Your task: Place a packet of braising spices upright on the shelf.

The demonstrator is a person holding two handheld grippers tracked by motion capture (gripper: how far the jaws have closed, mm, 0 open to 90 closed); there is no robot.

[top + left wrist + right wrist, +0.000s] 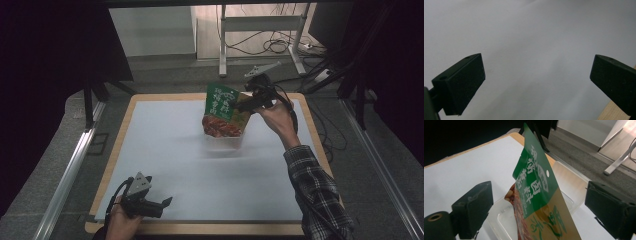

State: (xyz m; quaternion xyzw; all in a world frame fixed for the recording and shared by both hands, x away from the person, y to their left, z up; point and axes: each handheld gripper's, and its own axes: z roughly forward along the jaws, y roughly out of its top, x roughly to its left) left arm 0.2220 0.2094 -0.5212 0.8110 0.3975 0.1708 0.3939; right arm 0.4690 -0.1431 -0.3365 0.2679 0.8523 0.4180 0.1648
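A green and red food packet (225, 111) stands upright in a clear plastic tray (228, 142) at the far middle of the white table (200, 165). My right gripper (248, 102) hovers at the packet's upper right edge. In the right gripper view the packet (534, 170) stands between the two jaws of my right gripper (538, 188), which are wide apart and do not touch it; the tray (571, 185) lies beneath. My left gripper (167, 201) rests near the table's front left edge, open, with bare table between its jaws (537, 58).
The table has a wooden rim (120, 125). Metal rails run along the floor at the left (65, 180) and right (385, 175). A desk frame (260, 30) and cables (280, 45) stand behind the table.
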